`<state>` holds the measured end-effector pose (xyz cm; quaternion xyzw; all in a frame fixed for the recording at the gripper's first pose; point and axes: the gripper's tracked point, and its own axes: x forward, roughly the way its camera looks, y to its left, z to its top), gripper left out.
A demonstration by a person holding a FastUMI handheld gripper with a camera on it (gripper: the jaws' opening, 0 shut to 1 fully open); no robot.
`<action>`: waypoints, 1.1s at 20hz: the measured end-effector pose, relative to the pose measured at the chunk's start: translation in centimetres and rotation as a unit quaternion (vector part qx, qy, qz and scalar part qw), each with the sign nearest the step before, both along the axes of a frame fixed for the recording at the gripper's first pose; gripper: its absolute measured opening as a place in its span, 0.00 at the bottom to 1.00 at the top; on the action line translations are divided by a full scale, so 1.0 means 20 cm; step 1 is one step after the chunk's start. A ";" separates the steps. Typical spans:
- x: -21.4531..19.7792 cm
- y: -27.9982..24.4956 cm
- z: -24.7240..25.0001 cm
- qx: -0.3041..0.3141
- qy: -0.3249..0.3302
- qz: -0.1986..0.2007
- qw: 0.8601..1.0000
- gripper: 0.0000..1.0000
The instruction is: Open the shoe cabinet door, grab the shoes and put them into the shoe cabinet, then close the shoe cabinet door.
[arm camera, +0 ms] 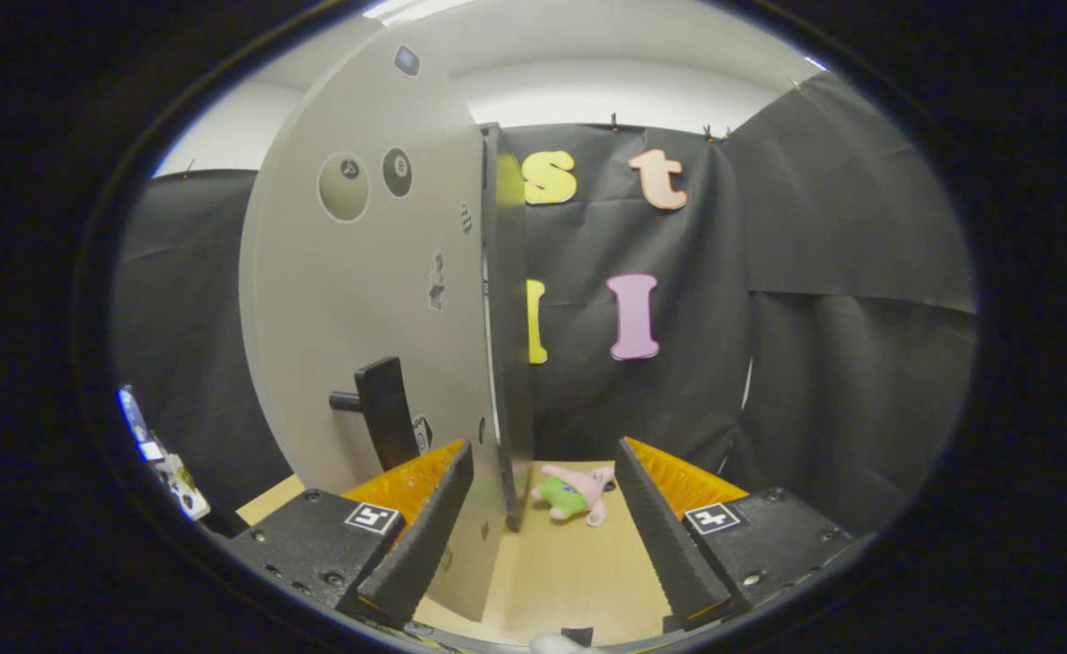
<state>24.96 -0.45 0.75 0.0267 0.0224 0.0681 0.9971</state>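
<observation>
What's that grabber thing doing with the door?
A person holds a gripper up to a cabinet door. Its fingers are open, and the door's edge sits between them, close to the left finger; they are not pressing on it. A dark handle sticks out of the door's face. A small plush toy lies on the wooden floor just beyond.

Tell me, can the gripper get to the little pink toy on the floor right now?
Probably yes. The gripper is open, and the pink toy lies on the wooden floor just ahead between its fingers. The cabinet door edge stands close beside the toy and may crowd one finger.
</observation>
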 end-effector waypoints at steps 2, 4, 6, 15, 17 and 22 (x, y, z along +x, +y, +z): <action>0.01 0.01 0.00 0.000 0.001 0.011 1.000 0.99; 0.02 0.03 0.00 0.005 0.007 0.020 1.000 0.97; 0.02 0.06 0.00 0.002 0.009 0.015 1.000 0.95; -0.03 0.28 0.01 0.006 0.014 -0.016 1.000 0.93; -0.03 0.37 0.01 0.009 0.016 -0.017 1.000 0.93; -0.01 0.59 0.00 0.013 0.014 -0.022 1.000 0.93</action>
